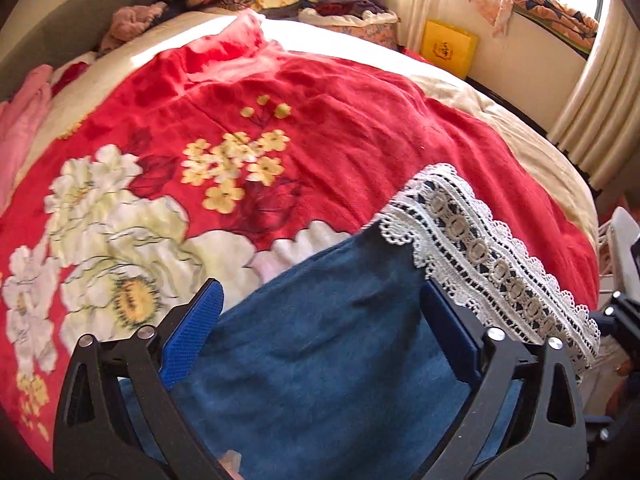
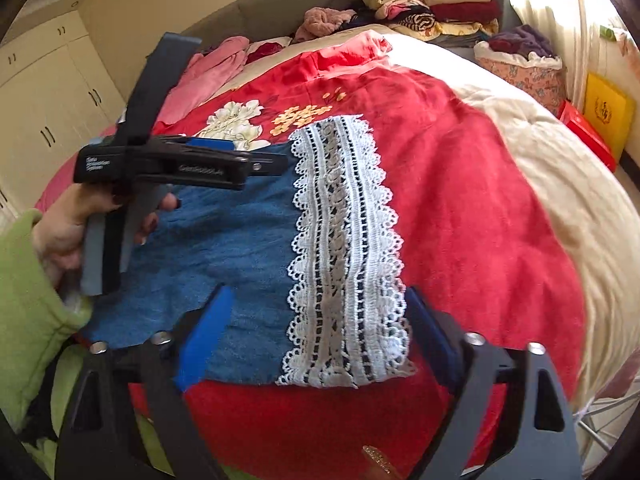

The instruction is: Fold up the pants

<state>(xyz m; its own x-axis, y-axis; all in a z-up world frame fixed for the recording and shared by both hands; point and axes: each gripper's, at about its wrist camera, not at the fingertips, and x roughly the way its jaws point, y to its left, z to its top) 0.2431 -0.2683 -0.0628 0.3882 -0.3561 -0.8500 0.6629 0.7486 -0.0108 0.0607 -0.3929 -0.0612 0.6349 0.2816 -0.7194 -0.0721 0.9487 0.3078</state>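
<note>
Blue denim pants [image 2: 224,248] with a scalloped white lace hem [image 2: 344,248] are lying flat on the red floral fleece blanket [image 2: 480,208]. Left gripper [image 1: 320,320] and right gripper [image 2: 316,332] are hovering over the pants, jaws apart, gripping nothing.

Your right gripper [image 2: 316,332] stands with its blue-padded jaws apart, straddling the near end of the pants' white lace hem [image 2: 344,248]; the pads do not press the cloth. The blue denim pants [image 2: 224,240] lie flat on the red floral blanket [image 2: 472,200], which covers the bed [image 2: 568,168]. Your left hand [image 2: 64,232], in a green sleeve [image 2: 24,304], holds the left gripper [image 2: 256,166] over the pants' far edge, seen side-on; whether its jaws are apart cannot be told here. Stacked folded clothes [image 2: 440,0] sit at the bed's far edge, a cloth-lined basket [image 2: 524,68] beside them.
</note>
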